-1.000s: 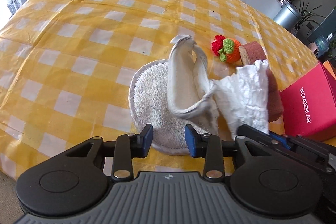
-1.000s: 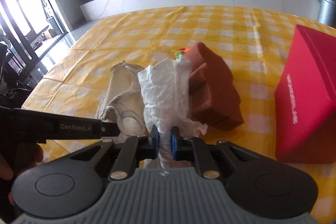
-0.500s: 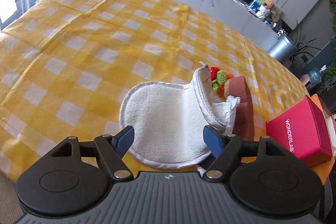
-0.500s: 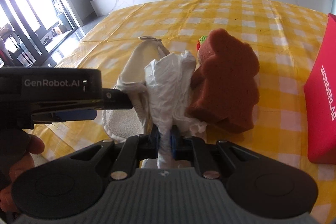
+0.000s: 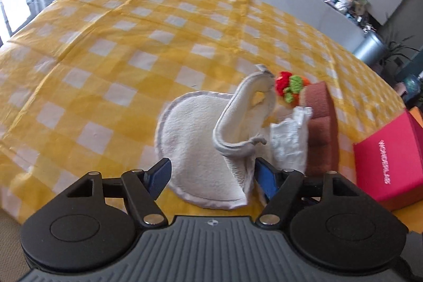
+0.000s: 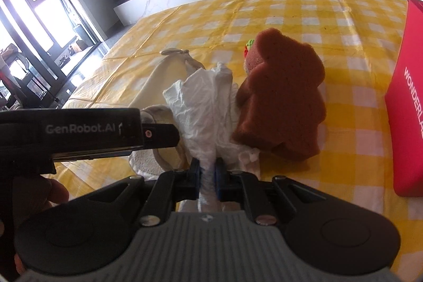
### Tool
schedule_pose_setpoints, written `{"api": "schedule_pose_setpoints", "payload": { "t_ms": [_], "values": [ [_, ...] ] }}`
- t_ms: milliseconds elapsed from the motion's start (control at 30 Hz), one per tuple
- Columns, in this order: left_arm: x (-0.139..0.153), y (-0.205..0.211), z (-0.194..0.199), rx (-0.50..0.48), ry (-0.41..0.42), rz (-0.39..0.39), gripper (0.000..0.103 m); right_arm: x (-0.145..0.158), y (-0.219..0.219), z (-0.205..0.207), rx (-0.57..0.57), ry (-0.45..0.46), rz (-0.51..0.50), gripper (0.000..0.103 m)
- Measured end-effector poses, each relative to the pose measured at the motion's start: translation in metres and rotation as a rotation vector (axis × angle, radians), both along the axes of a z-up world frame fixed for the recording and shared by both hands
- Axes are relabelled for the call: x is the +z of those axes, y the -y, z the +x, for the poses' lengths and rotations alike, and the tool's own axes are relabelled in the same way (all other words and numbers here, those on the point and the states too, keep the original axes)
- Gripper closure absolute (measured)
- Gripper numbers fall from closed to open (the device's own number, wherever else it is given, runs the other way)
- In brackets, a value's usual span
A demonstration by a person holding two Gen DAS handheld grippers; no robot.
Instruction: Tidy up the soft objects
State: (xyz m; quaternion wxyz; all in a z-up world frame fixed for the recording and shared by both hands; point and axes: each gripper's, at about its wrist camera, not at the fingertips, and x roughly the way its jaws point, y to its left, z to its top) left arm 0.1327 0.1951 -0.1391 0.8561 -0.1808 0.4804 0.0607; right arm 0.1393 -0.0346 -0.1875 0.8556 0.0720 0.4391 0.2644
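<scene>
Tissue [image 6: 203,107]: limp, light, tearing easily | right fingers [image 6: 207,172] pinching its gathered base | left fingers [image 5: 211,176] closing slightly, wide around floppy pad [image 5: 195,136], unpressed | taking hems.

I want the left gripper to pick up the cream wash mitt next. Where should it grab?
Probably the raised cuff of the wash mitt, approached from above. The cuff stands up in a loop off the yellow tablecloth, while the rest lies flat with little to pinch.
</scene>
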Motion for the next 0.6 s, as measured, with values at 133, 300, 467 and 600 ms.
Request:
{"api": "schedule_pose_setpoints", "payload": {
  "t_ms": [133,300,467,600],
  "values": [
    [-0.006,-0.007,0.001,0.072,-0.045,0.049,0.013,0.001,-0.002,-0.001,0.004,0.007,-0.008,0.094],
    [-0.009,-0.007,0.006,0.073,-0.042,0.051,0.008,0.001,-0.003,-0.001,0.004,0.005,-0.006,0.094],
    [-0.008,0.007,0.007,0.005,-0.028,0.093,0.036,0.002,-0.003,-0.002,0.005,0.007,-0.007,0.094],
    [-0.007,0.015,0.009,-0.064,-0.007,0.069,0.078,0.002,-0.002,-0.002,0.012,0.009,-0.005,0.094]
  ]
}}
